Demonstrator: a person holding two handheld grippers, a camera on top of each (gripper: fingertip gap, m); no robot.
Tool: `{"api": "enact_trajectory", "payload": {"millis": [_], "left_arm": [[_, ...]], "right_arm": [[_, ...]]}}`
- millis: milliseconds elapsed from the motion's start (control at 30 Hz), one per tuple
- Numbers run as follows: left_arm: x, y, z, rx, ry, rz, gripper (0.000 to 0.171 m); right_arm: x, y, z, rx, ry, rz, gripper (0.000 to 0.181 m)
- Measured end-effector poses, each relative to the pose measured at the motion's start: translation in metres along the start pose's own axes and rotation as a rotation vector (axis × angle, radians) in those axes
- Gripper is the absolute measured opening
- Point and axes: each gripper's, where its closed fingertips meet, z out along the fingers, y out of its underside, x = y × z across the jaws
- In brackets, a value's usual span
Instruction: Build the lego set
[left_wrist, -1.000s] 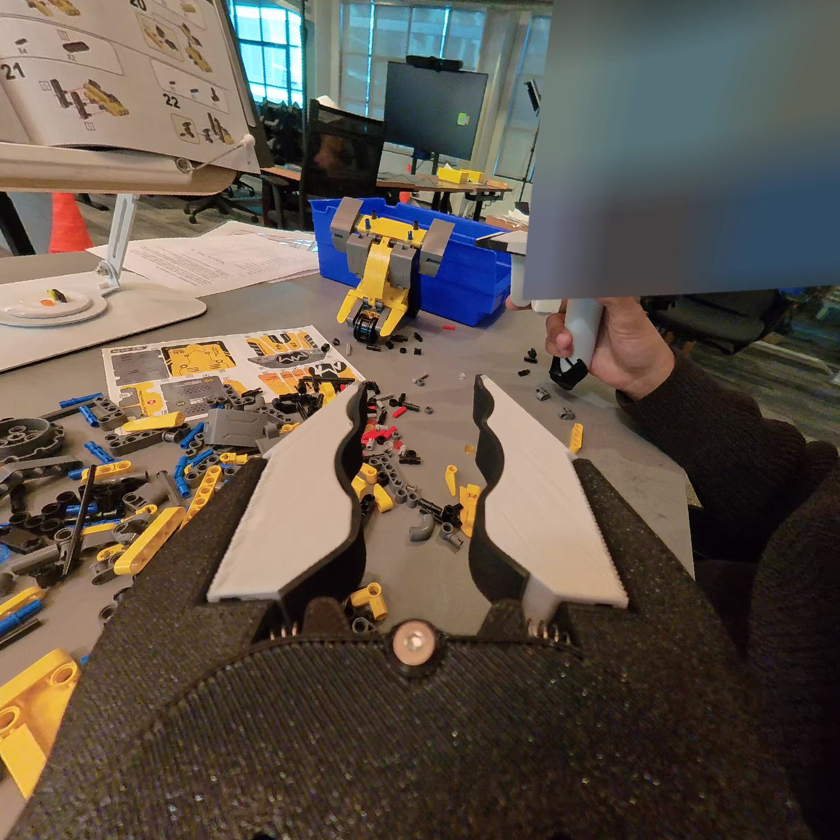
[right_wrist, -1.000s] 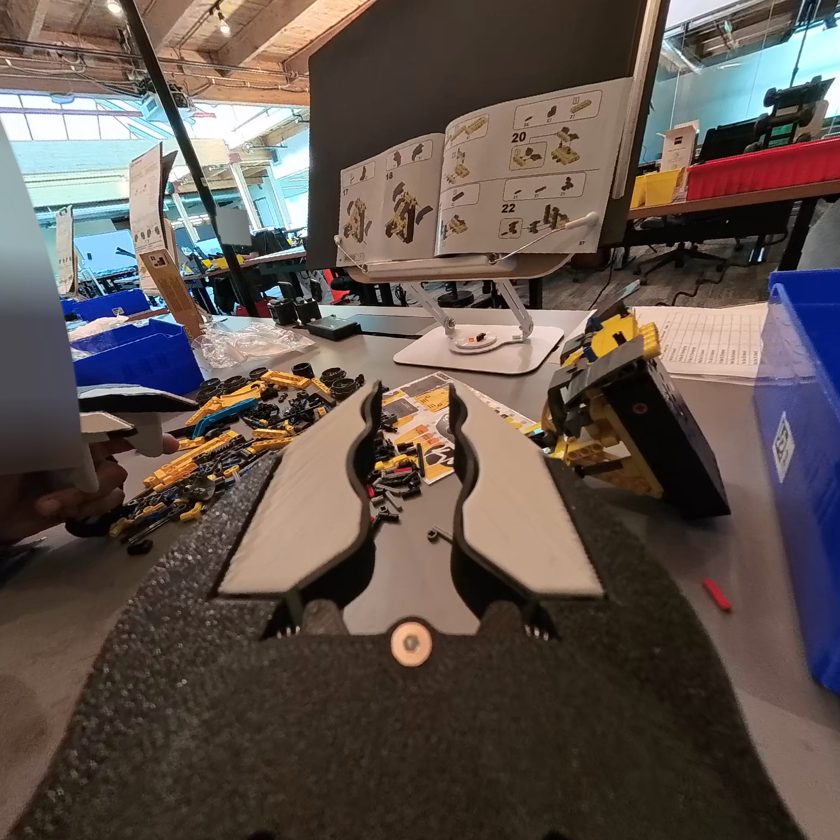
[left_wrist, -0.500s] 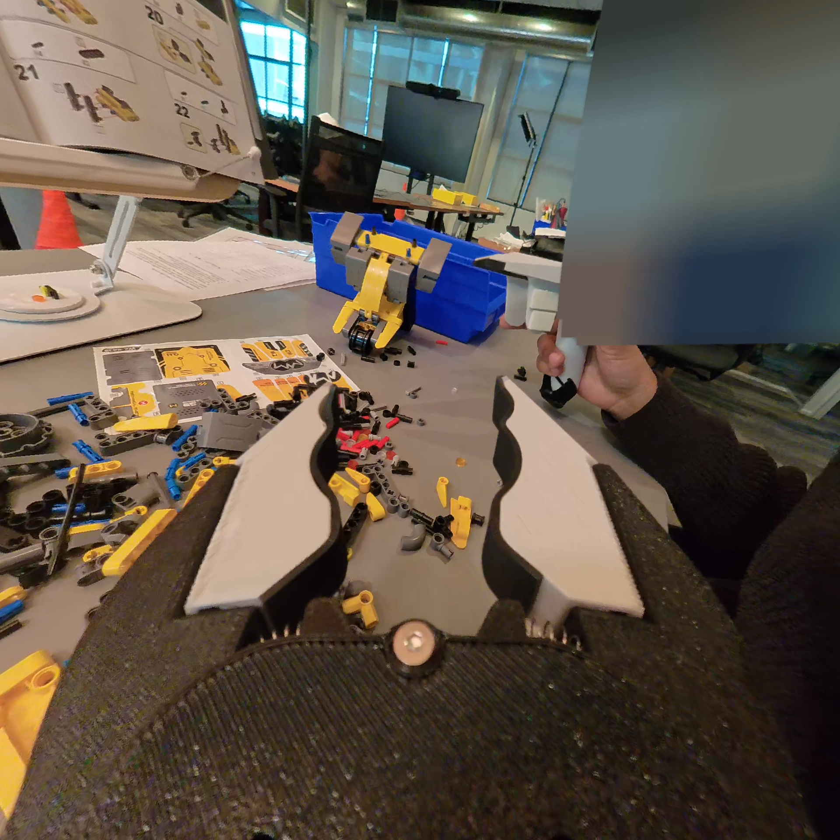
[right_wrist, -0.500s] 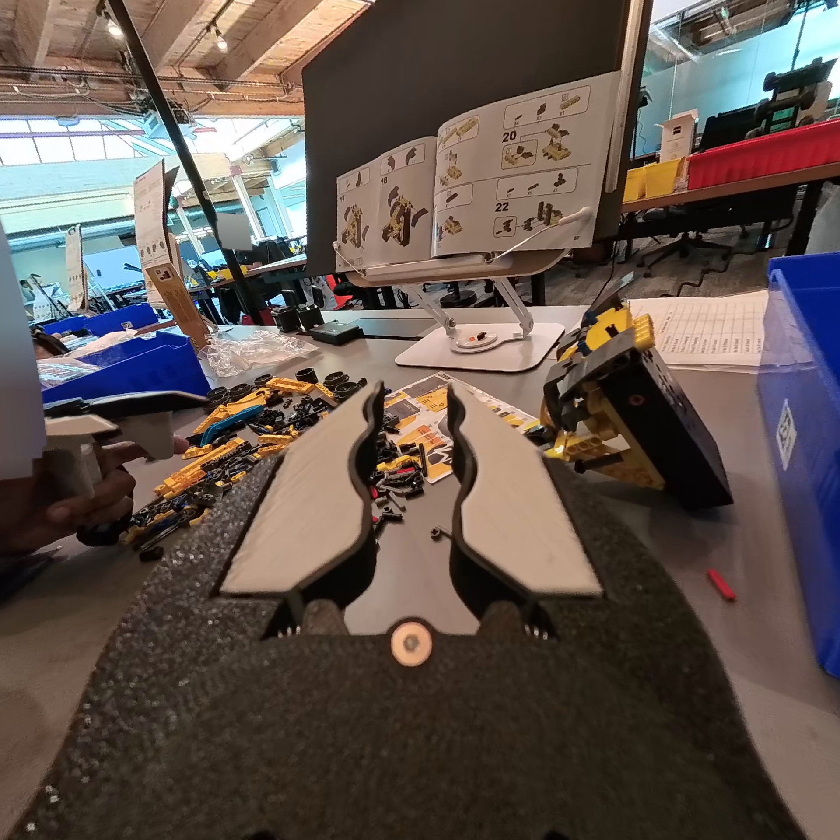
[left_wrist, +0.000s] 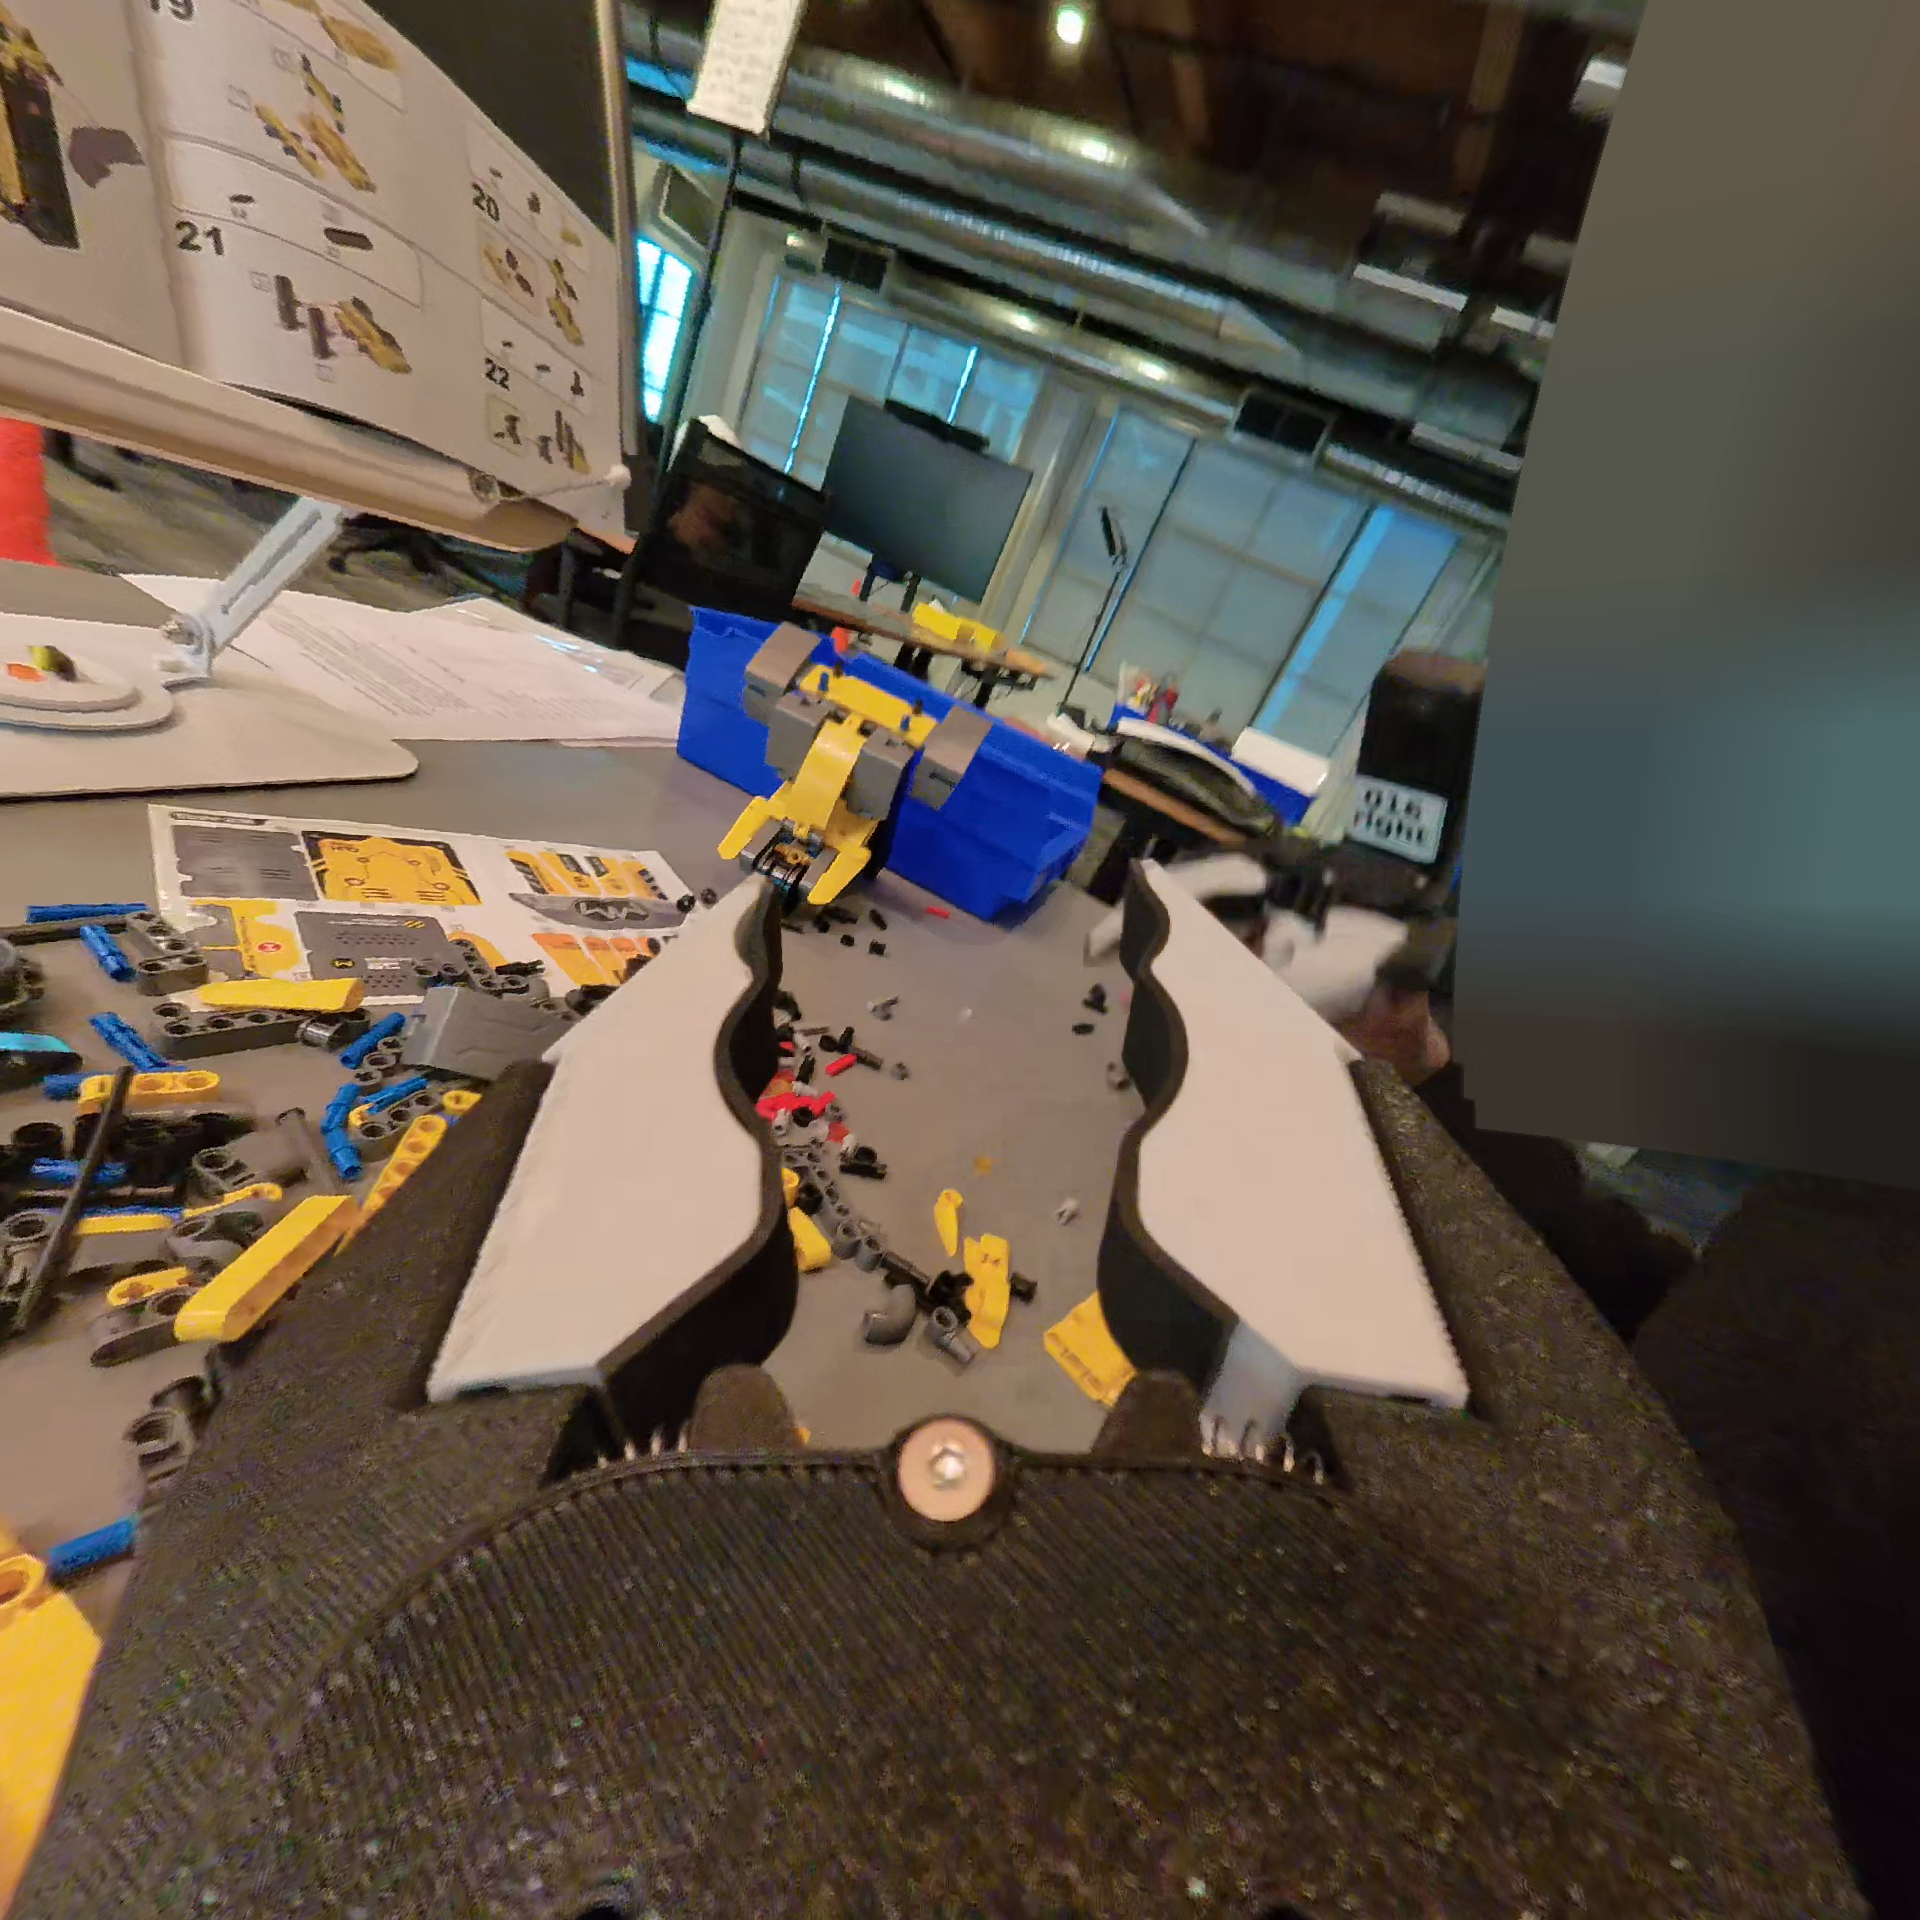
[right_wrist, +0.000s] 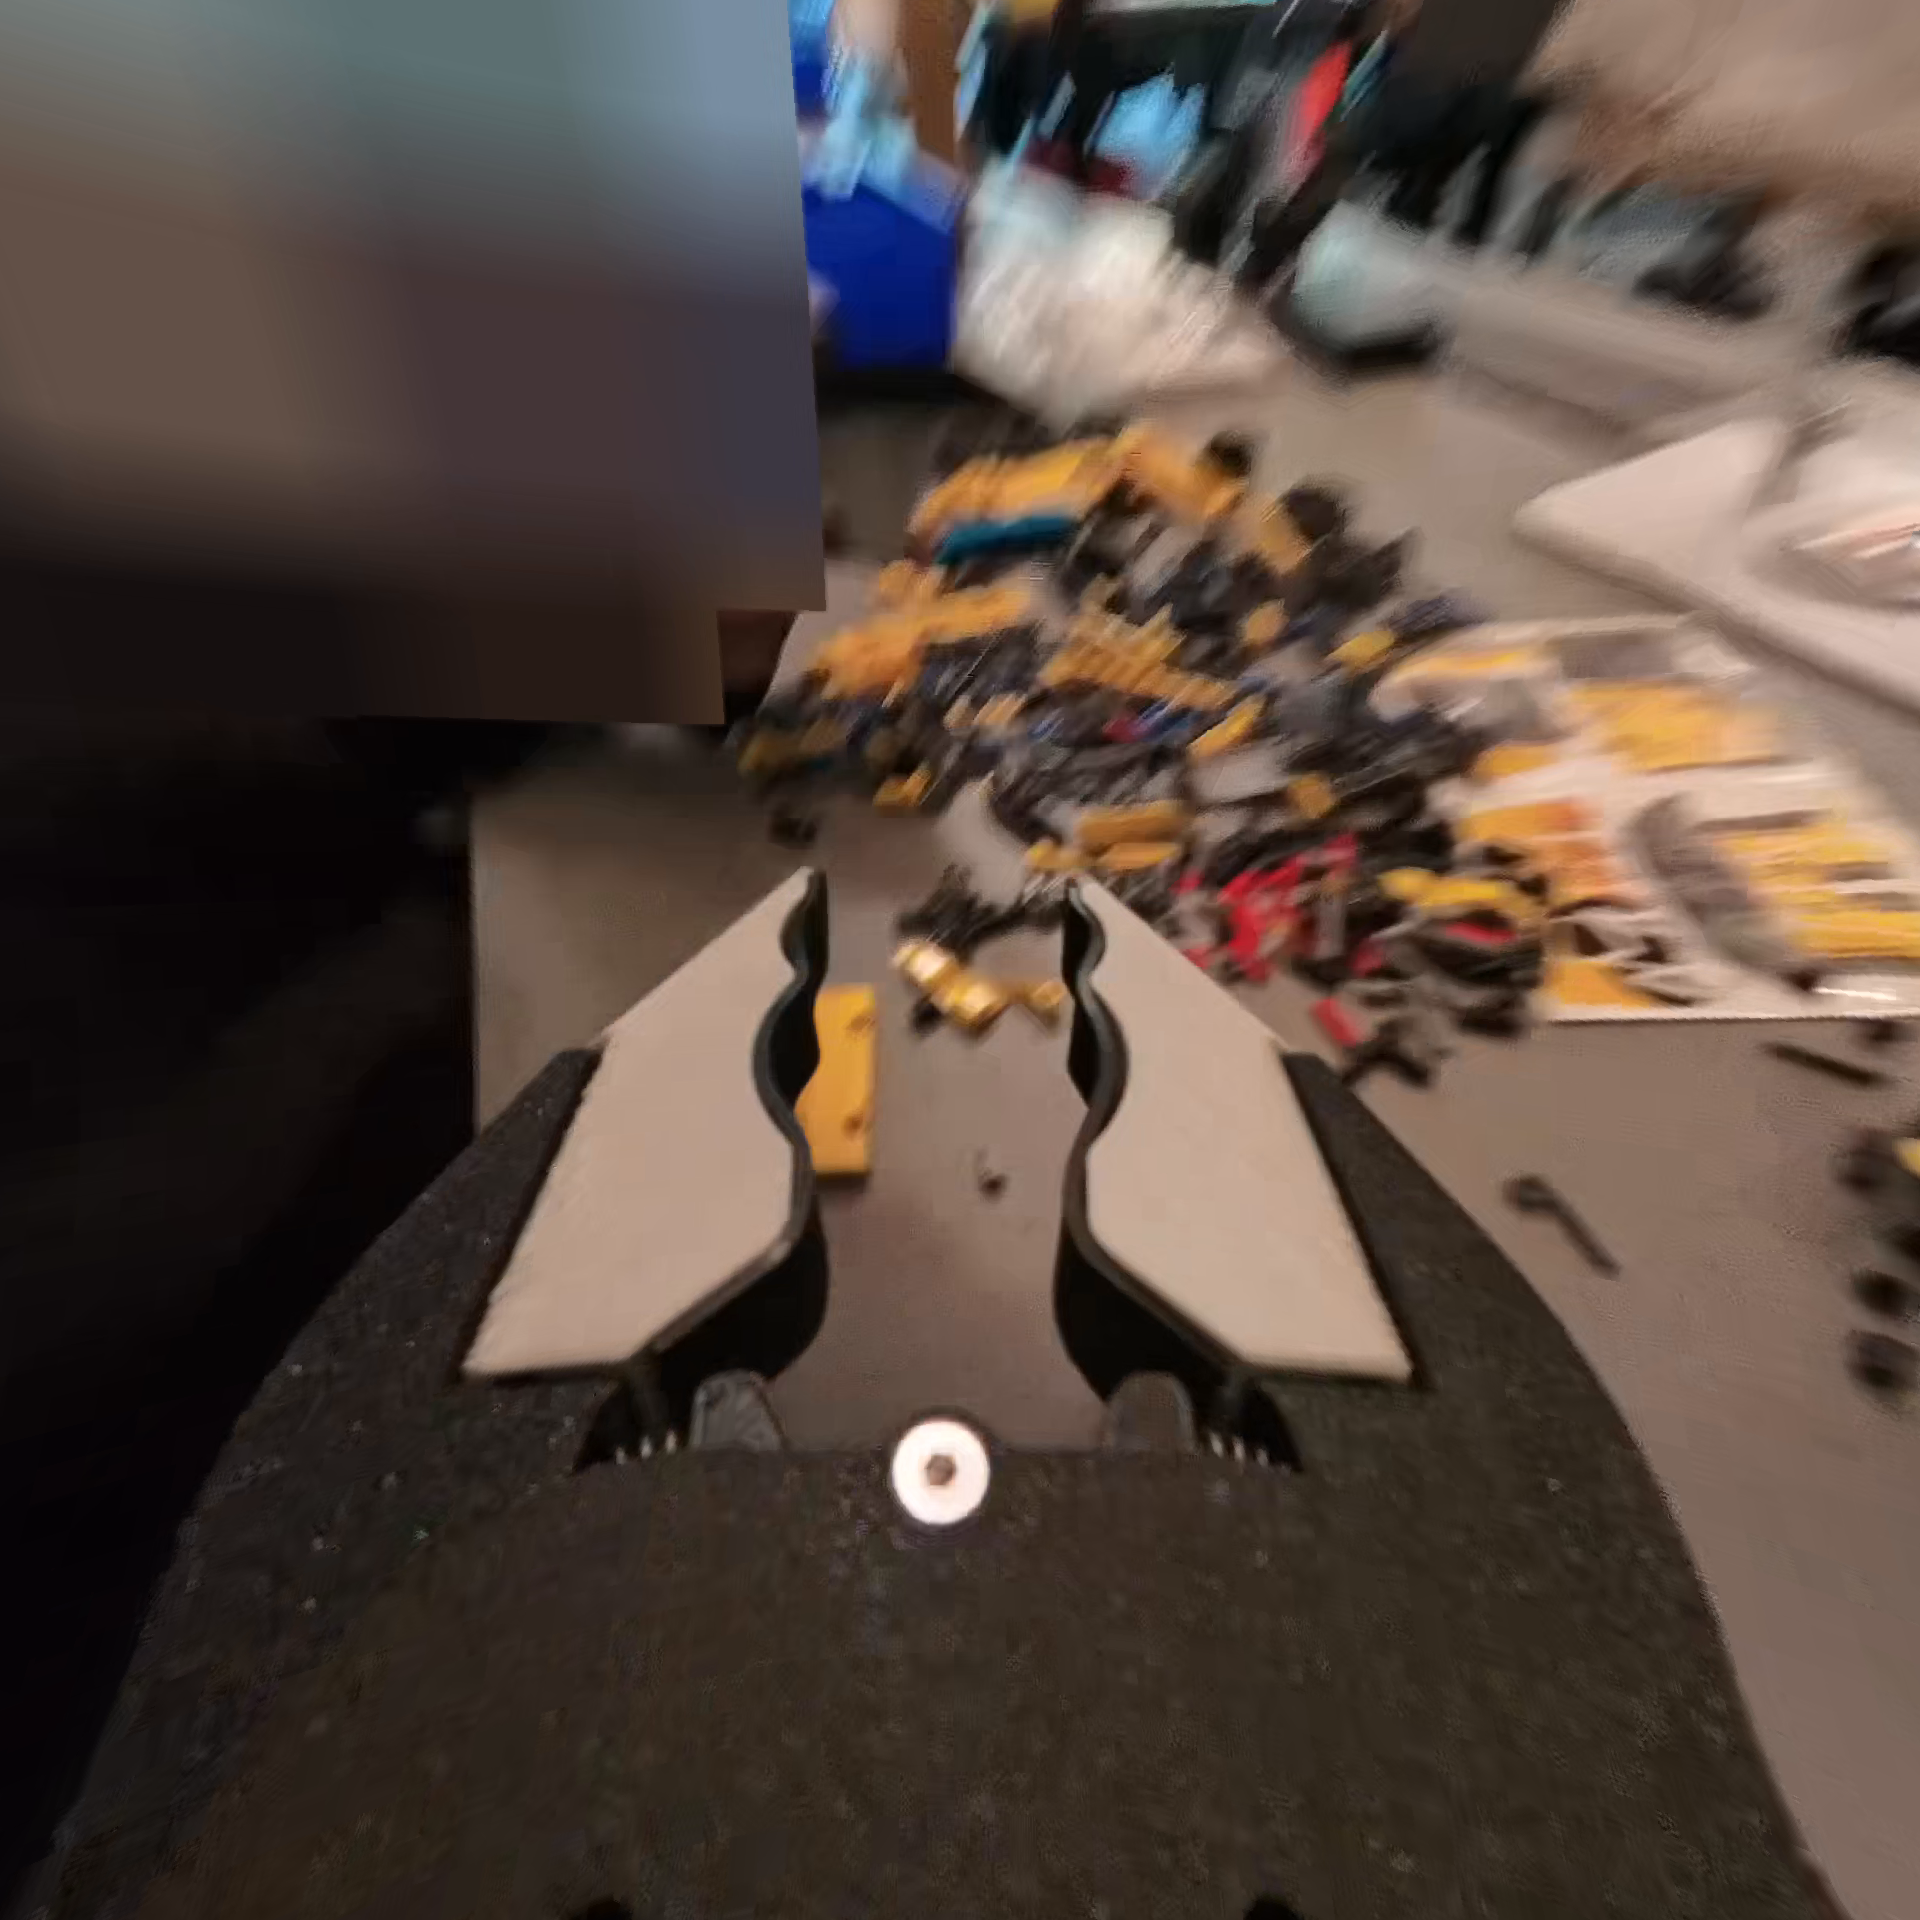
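My left gripper is open and empty above the grey table, over scattered small yellow, black and red building pieces. A part-built yellow and grey model leans on a blue bin ahead of it. My right gripper is open and empty, low over the table. A flat yellow piece lies between its fingers by the left one, and small yellow pieces lie near its tips. The right wrist view is blurred by motion.
A big pile of yellow, black and blue pieces lies left, also in the right wrist view. A sticker sheet lies flat. An open instruction booklet sits on a white stand. A hand with the other gripper is right. The grippers' ends are close to 12 cm from one another.
My left gripper has opened wider and tilted up. My right gripper has swung fast to the left and down toward the loose pieces, and opened wider; the model and booklet have left its view.
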Motion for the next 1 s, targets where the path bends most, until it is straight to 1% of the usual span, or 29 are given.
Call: {"api": "enact_trajectory", "payload": {"millis": [67, 133, 267, 400, 533, 667, 733, 767, 867, 1000], "left_arm": [[-0.002, -0.003, -0.002, 0.016, 0.009, -0.034, 0.064], [-0.002, -0.002, -0.001, 0.01, 0.004, -0.027, 0.064], [-0.001, 0.003, 0.001, -0.02, -0.012, 0.02, 0.063], [-0.003, 0.007, 0.002, -0.04, -0.014, 0.003, 0.061], [-0.004, 0.004, 0.001, -0.027, -0.02, 0.011, 0.06], [-0.003, 0.004, 0.001, -0.029, -0.018, 0.015, 0.06], [-0.002, 0.005, 0.001, -0.033, -0.018, 0.018, 0.06], [-0.002, 0.006, 0.001, -0.035, -0.017, 0.02, 0.06], [-0.002, 0.006, 0.001, -0.037, -0.019, 0.024, 0.06], [-0.002, 0.006, 0.001, -0.037, -0.018, 0.023, 0.06]], "right_arm": [[-0.024, 0.031, 0.015, -0.197, -0.08, -0.077, 0.044], [-0.033, 0.052, 0.019, -0.322, -0.097, -0.122, 0.045], [-0.038, 0.072, 0.018, -0.452, -0.1, -0.096, 0.047], [-0.049, 0.095, 0.016, -0.625, -0.103, -0.091, 0.052], [-0.06, 0.099, 0.015, -0.673, -0.117, -0.1, 0.054], [-0.065, 0.1, 0.015, -0.678, -0.121, -0.096, 0.053], [-0.07, 0.1, 0.014, -0.679, -0.152, -0.088, 0.045], [-0.075, 0.1, 0.014, -0.685, -0.175, -0.079, 0.044], [-0.082, 0.1, 0.013, -0.706, -0.206, -0.068, 0.044], [-0.09, 0.099, 0.019, -0.69, -0.247, -0.081, 0.044]]}}
